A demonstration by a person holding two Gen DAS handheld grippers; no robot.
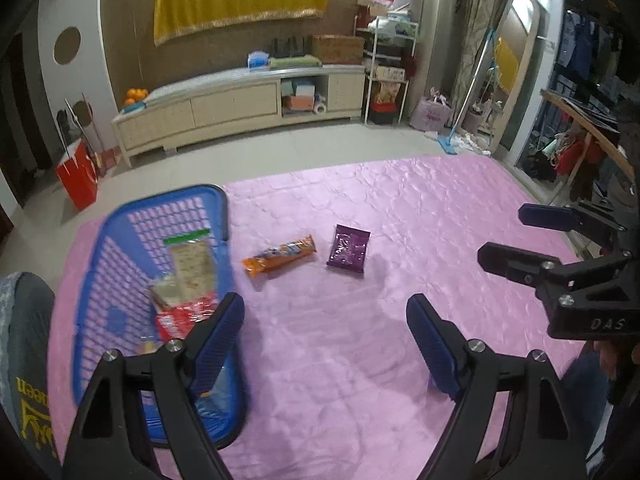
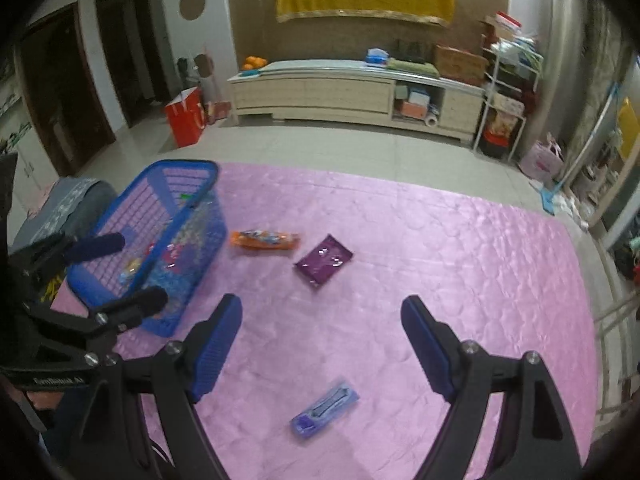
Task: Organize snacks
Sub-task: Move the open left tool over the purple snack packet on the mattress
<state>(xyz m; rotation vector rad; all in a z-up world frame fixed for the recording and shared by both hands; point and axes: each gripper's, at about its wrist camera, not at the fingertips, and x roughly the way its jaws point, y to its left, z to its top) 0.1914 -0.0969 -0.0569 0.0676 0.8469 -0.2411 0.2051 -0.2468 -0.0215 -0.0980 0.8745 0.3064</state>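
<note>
Nearest, the right gripper [image 2: 322,340] hangs spread and empty over a blue packet [image 2: 325,408] on the pink sheet [image 2: 460,260], probably lined up to take it. The left gripper [image 1: 326,340], also spread and empty, hovers beside the basket [image 1: 218,208], which already holds several snacks. Farther out, the orange pack [image 1: 280,260] and purple pouch [image 1: 349,250] lie loose, awaiting collection.

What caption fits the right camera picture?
Open right claw above a small blue packet on the pink mat.
</note>
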